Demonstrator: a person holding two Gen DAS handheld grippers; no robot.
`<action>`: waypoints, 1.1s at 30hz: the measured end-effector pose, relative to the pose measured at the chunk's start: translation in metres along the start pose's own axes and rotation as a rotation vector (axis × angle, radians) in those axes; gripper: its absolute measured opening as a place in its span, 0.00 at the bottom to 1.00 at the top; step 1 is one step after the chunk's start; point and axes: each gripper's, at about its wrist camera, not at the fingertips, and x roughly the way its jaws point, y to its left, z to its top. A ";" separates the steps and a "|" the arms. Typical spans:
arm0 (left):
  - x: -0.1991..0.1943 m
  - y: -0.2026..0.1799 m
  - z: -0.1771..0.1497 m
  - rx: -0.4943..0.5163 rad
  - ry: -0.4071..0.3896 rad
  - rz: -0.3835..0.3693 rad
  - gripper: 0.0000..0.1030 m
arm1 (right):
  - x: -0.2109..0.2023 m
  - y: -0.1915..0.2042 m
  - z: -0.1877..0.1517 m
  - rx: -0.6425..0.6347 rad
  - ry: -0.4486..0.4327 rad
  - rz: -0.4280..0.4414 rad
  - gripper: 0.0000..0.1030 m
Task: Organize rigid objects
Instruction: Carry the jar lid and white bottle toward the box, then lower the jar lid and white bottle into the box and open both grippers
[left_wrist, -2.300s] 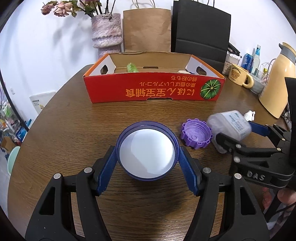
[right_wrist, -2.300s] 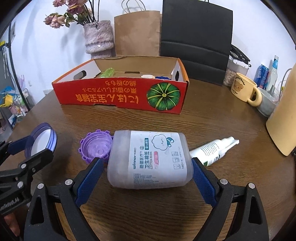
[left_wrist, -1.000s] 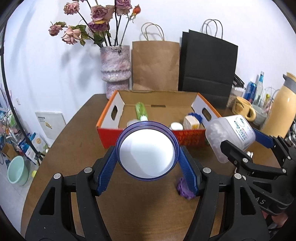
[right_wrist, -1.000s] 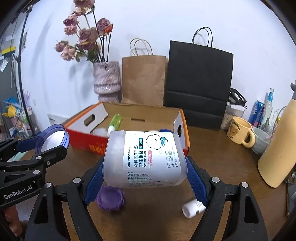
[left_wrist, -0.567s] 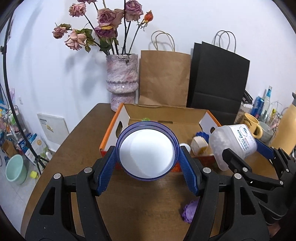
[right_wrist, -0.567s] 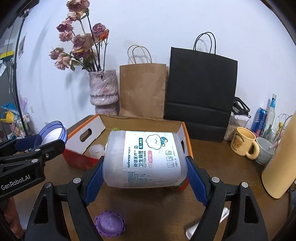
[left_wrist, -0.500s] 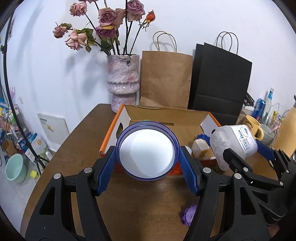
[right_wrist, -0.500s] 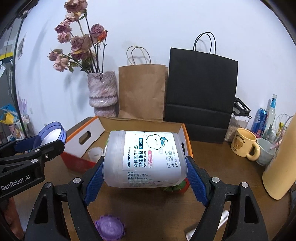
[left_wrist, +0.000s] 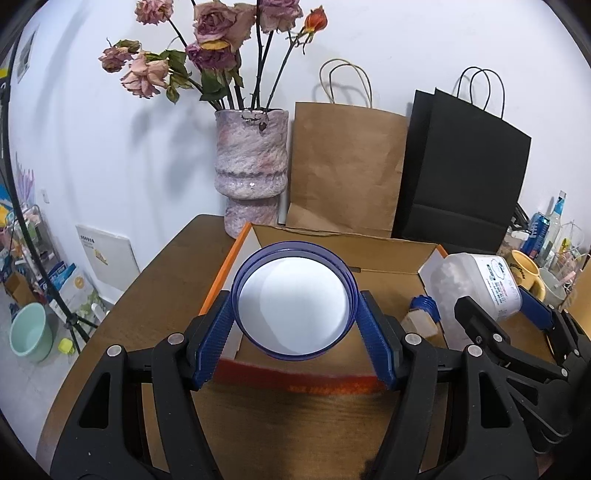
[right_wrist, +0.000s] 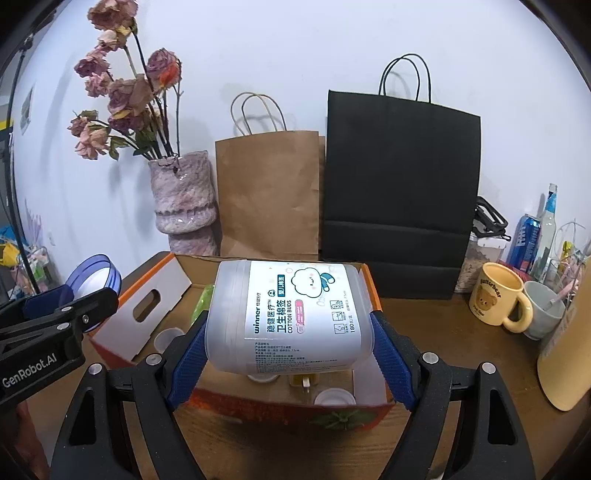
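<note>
1. Cotton-bud jar, a frosted plastic tub lying on its side, hung over the near right part of the orange cardboard box, pinched end to end by the fingers of the right gripper.
2. It looked light and stiff, but its smooth curved walls could slip or roll; gripping across the flat ends seemed the safest hold.
3. Its likely lid, the blue round lid, was clamped at its rim between the fingers of the left gripper, above the box's near left side.
4. The lid seemed thin, rigid and light, best held by the rim.
5. The box stood toward the far edge of the wooden tabletop, small items already inside.
6. Behind stood a vase and two paper bags; a yellow mug sat at the right edge.
</note>
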 end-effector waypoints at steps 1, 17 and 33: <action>0.004 0.000 0.001 0.001 0.000 0.005 0.61 | 0.003 0.001 0.001 -0.005 0.003 -0.004 0.83; 0.062 -0.002 0.011 0.036 0.020 0.060 0.61 | 0.058 0.003 0.008 -0.070 0.060 0.007 0.84; 0.078 0.008 0.008 0.040 0.013 0.073 1.00 | 0.079 -0.004 -0.003 -0.090 0.112 0.012 0.91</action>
